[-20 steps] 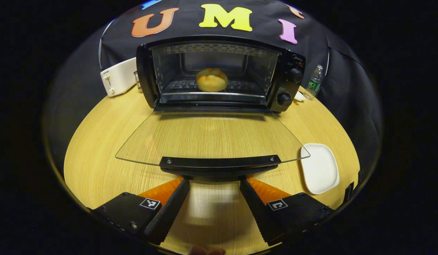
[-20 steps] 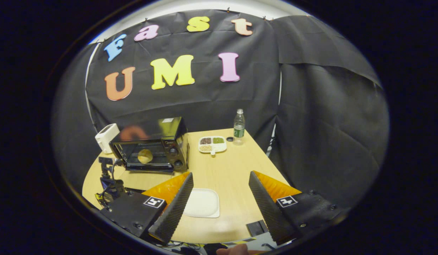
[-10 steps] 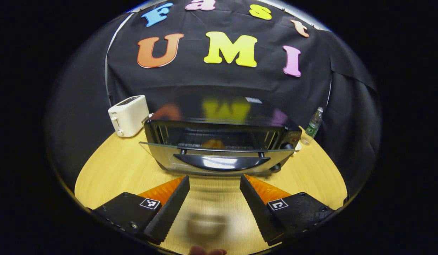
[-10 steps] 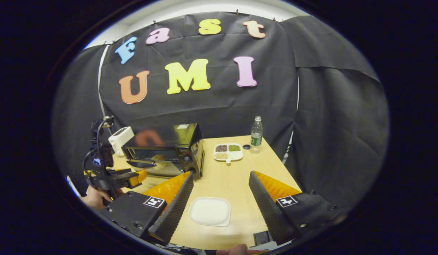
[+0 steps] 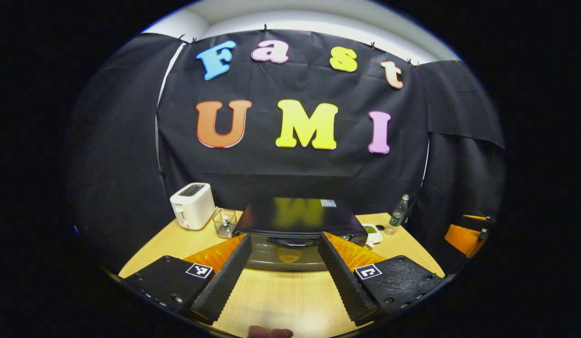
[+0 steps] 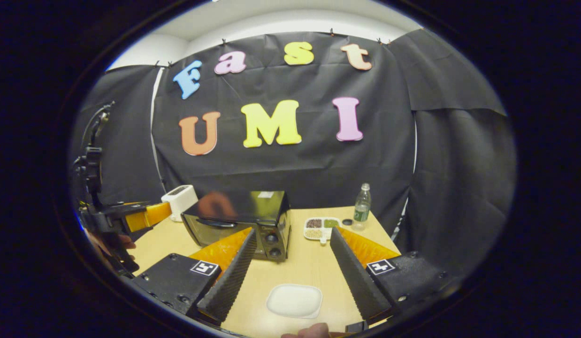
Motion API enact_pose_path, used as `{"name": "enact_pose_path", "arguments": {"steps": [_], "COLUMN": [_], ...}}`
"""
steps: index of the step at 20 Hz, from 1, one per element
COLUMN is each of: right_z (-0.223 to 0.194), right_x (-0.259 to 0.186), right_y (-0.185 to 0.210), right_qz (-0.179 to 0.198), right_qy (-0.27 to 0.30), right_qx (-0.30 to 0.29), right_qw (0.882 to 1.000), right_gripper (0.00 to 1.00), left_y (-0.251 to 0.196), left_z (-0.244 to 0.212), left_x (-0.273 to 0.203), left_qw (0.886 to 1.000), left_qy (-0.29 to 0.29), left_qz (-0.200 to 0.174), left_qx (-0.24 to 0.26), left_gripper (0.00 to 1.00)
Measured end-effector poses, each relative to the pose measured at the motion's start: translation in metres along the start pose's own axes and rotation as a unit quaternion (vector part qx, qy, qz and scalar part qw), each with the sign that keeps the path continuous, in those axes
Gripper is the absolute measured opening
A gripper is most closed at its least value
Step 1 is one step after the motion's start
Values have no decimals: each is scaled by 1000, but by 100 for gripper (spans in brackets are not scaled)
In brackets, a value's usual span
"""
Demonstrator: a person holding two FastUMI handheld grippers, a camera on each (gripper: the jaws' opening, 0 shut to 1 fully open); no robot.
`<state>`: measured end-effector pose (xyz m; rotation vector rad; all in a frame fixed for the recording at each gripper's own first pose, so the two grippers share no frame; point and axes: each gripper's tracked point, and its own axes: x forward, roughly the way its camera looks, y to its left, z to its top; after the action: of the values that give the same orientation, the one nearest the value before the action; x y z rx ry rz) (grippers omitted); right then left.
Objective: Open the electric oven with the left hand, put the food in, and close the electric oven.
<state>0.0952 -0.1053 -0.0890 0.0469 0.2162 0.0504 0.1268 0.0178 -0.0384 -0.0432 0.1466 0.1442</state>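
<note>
Sitting on the worktop (image 6: 309, 267) is one black oven (image 6: 243, 225) with its door shut and one bun (image 5: 289, 255) inside. One toaster (image 5: 193, 205), one bottle (image 6: 362, 205), one white plate (image 6: 294, 300) and one snack tray (image 6: 322, 228) sit there too. Two grippers, left gripper (image 5: 283, 277) and right gripper (image 6: 290, 277), are both open wide, holding nothing.

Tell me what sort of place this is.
Probably a staged kitchen booth for recording, not a real home: black cloth wall behind a wooden table carrying an oven, a toaster and a water bottle.
</note>
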Motion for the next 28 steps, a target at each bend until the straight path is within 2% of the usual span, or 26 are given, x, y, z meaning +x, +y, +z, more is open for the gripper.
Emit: {"name": "enact_pose_path", "arguments": {"steps": [4,8,15,19,23,28], "right_z": [23,26,7,-3,-4,7], "right_x": [-36,-82,-153,-169,-175,-181], "right_y": [37,81,135,153,162,160], "right_qz": [4,12,26,38,49,46], "right_qy": [-35,-42,-55,-54,-60,-71], "right_qx": [-8,-18,-13,-7,-11,-19], "right_qw": [999,999,998,998,997,996], "right_gripper": [97,97,96,97,97,97], "left_y": [7,26,52,62,62,61], "left_z": [31,38,34,27,21,24], "left_x": [-69,-138,-218,-242,-242,-241], "left_qw": [999,998,997,997,996,996], "left_qy": [-33,-53,-79,-80,-82,-90], "left_qz": [-11,-20,-16,-9,-5,-12], "left_qx": [-16,-12,-10,-3,-26,-26], "left_gripper": [94,94,94,94,94,94]}}
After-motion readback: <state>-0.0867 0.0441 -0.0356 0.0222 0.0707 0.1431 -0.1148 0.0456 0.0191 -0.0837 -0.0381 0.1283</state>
